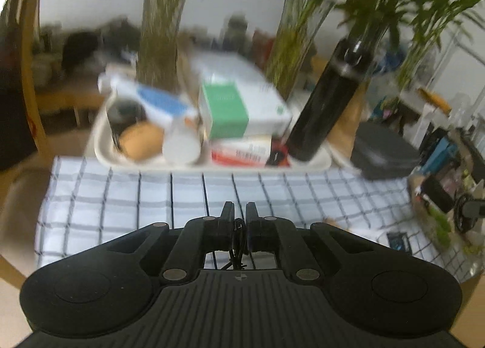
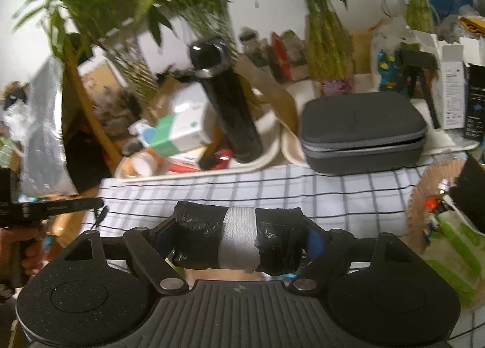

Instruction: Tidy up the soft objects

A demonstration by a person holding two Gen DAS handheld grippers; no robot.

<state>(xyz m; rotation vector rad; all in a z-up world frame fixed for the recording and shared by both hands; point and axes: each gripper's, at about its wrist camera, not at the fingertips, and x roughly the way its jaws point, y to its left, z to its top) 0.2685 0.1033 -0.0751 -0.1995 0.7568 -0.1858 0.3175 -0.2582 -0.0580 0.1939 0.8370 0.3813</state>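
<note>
table | checked cloth | tray | gray case

Left gripper: matte black, ribbed centre plate, round silver rivets, thin black cable dangling between slim fingers. Right gripper: same black body, blue finger pads.

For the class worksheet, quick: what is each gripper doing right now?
Left gripper: shut, pinching a thin black cord.
Right gripper: shut on a black plastic-wrapped roll with a white fabric band.
</note>
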